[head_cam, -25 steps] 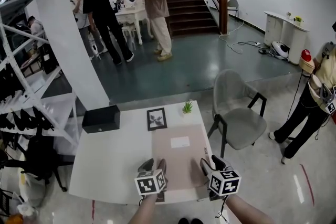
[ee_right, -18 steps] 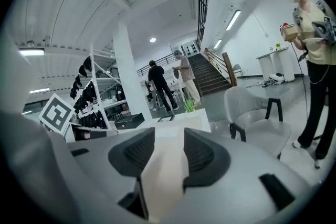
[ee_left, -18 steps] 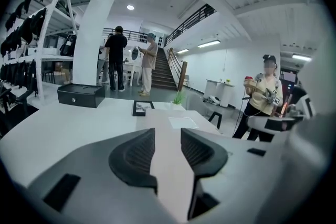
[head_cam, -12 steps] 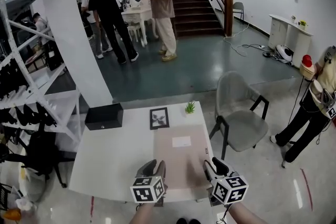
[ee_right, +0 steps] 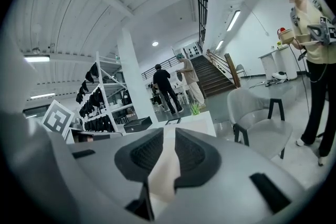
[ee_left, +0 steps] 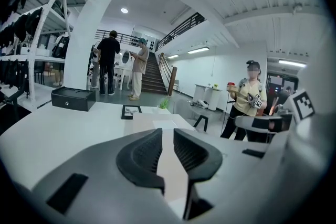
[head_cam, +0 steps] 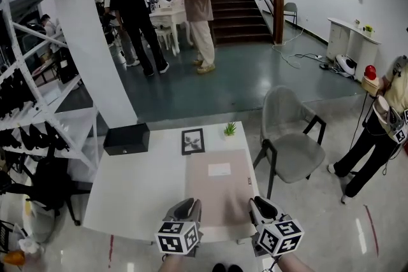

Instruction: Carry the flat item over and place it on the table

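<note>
The flat item is a beige rectangular sheet with a small white label. It lies flat on the white table, at the table's right side and reaching its near edge. My left gripper sits at the sheet's near left corner and my right gripper at its near right corner. Both pairs of jaws are closing and stand at a narrow gap. In the left gripper view the left gripper shows the sheet lying beyond and below its pads, not pinched. The right gripper shows the same beige strip in its gap.
On the table's far side stand a framed picture, a small green plant and a black box. A grey chair is right of the table, with a person beyond it. White shelving lines the left.
Both grippers' jaws have narrowed from wide apart to a slim gap. Both have drawn back a little toward the table's near edge. The sheet stays flat on the table.
</note>
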A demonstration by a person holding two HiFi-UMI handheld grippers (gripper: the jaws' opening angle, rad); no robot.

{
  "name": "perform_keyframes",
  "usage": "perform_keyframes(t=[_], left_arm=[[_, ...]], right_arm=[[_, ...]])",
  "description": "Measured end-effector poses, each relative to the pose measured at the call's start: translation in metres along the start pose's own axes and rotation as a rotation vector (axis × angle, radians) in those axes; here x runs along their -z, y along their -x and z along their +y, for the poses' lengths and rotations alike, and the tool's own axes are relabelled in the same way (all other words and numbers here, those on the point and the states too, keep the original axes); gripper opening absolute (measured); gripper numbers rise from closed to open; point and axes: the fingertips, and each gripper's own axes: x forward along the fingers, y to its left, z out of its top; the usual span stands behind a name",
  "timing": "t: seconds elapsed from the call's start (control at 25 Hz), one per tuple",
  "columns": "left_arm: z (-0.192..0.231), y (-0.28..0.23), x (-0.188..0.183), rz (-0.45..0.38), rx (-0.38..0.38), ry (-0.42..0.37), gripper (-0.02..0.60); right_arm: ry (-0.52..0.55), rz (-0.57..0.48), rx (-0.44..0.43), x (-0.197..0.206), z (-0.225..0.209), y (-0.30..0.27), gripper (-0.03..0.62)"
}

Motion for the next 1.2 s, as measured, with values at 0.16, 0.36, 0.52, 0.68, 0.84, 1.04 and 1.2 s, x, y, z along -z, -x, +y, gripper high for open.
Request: perform_keyframes(t=[0.16,0.36,0.52,0.68,0.84,1.04,1.2], left_arm=[[-0.003,0.01,0.006,-0.004,-0.006,0.025,0.054],[-0.002,0.02,0.009,-0.012,-0.008,0.051,0.041],[-0.005,0.028,0.008,-0.018,-0.016,0.043,0.035],[-0.003,0.032,0.01,-0.019,-0.023,0.037,0.035],[-0.002,0.035,0.011,-0.021,-0.026,0.038,0.035],[-0.003,0.034,0.011,-0.024,-0.03,0.029,0.035],[-0.002,0.031,0.013,-0.019,-0.028,0.033,0.035]], right_arm=[[0.041,0.004,0.01,0.002,0.002,0.01,0.05],[0.049,0.009,0.019,0.008,0.007,0.015,0.01],[0.041,0.019,0.012,0.014,0.01,0.017,0.002],[0.028,0.017,0.004,0.015,0.013,0.017,0.0],[0.011,0.025,0.001,0.018,0.012,0.019,0.0],[0.021,0.037,-0.001,0.02,0.012,0.02,0.0],[0.027,0.043,-0.001,0.021,0.011,0.017,0.0]])
